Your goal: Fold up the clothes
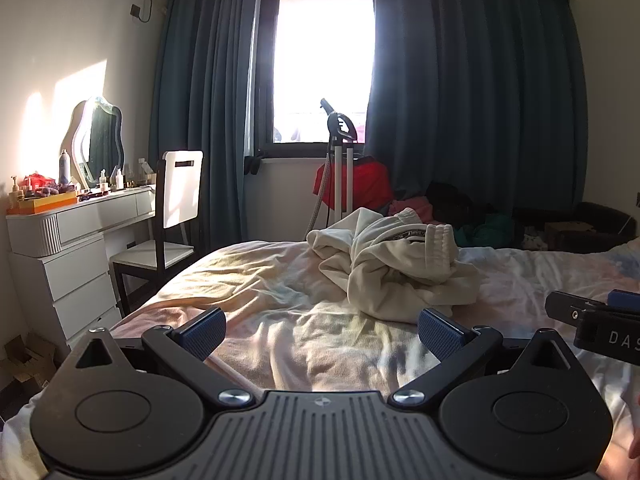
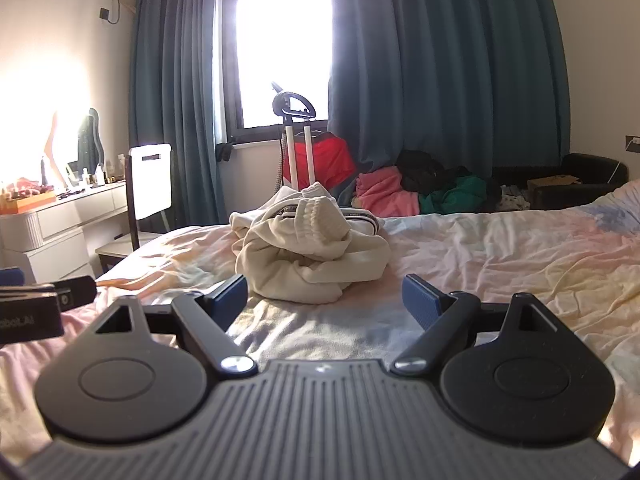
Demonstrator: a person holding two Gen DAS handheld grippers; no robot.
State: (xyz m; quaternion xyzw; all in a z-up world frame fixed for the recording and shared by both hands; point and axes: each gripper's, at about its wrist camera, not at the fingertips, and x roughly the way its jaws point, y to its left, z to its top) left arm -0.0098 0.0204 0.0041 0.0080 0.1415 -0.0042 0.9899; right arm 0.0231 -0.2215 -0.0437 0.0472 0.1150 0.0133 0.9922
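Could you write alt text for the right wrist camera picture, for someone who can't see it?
A crumpled cream garment lies on a rumpled bed, just beyond the open right gripper. The left gripper shows at the left edge; a window and blue curtains stand behind.

Blown-out window [image 1: 320, 60] backlighting the room, sun glare on the left wall [image 2: 48, 92], shadowed curtains [image 1: 472, 100], fisheye-bent dark corners

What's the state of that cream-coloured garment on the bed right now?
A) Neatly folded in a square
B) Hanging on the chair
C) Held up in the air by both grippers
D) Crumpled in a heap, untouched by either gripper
D: the cream garment lies bunched on the bed, while the left gripper and right gripper are open and short of it.
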